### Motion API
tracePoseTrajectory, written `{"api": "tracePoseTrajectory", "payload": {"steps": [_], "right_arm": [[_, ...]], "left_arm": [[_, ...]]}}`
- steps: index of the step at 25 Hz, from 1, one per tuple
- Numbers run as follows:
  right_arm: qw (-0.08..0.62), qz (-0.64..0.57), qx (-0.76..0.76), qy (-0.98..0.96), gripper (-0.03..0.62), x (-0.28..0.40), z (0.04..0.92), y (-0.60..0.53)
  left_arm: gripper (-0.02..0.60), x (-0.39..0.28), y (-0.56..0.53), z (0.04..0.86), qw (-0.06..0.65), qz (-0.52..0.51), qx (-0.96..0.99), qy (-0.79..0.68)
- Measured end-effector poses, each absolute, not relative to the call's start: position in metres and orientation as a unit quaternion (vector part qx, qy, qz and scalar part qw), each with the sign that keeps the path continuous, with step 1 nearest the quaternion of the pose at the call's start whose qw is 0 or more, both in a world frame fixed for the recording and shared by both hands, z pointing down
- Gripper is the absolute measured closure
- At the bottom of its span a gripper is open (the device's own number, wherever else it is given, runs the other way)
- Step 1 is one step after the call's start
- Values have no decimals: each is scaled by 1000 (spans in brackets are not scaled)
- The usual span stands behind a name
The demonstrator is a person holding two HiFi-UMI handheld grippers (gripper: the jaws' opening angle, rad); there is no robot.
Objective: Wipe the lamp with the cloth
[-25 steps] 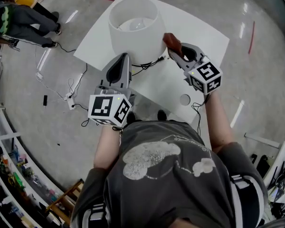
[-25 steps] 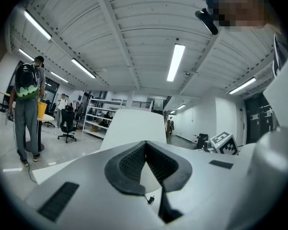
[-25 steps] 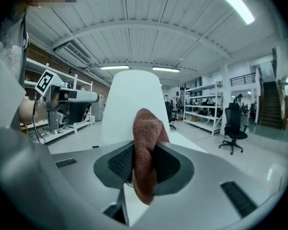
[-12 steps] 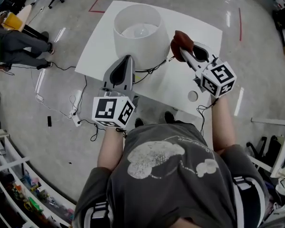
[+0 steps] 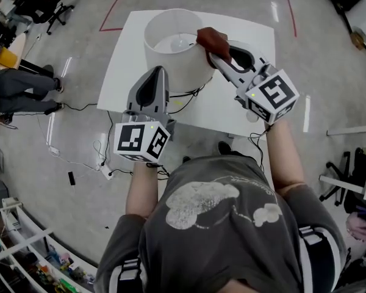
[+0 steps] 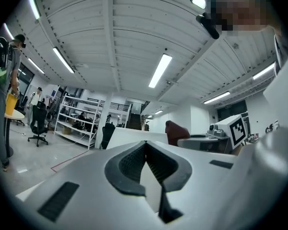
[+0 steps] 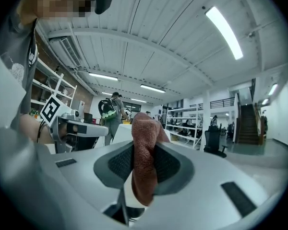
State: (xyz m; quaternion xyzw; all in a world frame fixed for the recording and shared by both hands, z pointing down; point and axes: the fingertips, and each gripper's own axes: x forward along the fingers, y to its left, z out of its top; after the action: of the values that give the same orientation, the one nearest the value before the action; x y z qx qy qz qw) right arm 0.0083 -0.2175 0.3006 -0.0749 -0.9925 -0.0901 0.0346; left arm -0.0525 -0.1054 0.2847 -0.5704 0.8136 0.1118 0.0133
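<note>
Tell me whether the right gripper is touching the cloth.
Touching. The right gripper view shows the brown cloth pinched by the right gripper, with a dark pad pressing each side of it.

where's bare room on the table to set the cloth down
Left strip between the white drum lampshade and the white table's left edge; also its far right corner. Crowded at the near side, around the black cord.

One lamp (image 5: 174,44) is standing on one white surface (image 5: 129,47). One cloth (image 5: 211,38) is showing. Two tongs are showing, left tongs (image 5: 160,70) and right tongs (image 5: 215,57), each carrying one marker cube (image 5: 140,140).
</note>
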Motion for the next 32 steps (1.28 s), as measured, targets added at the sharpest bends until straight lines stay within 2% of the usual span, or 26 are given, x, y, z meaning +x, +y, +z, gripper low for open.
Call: {"api": "tracePoseTrajectory", "payload": {"steps": [13, 21, 25, 32], "right_arm": [[134, -14, -3, -991, 503, 31, 404, -183], [189, 38, 23, -981, 503, 46, 462, -162], [173, 43, 14, -984, 503, 55, 454, -159], [90, 24, -25, -995, 503, 60, 380, -173]], "left_arm": [[574, -50, -95, 326, -43, 120, -629, 767], [574, -45, -79, 369, -102, 118, -643, 750], [574, -37, -77, 374, -111, 113, -641, 751], [574, -30, -77, 334, -66, 100, -606, 786]]}}
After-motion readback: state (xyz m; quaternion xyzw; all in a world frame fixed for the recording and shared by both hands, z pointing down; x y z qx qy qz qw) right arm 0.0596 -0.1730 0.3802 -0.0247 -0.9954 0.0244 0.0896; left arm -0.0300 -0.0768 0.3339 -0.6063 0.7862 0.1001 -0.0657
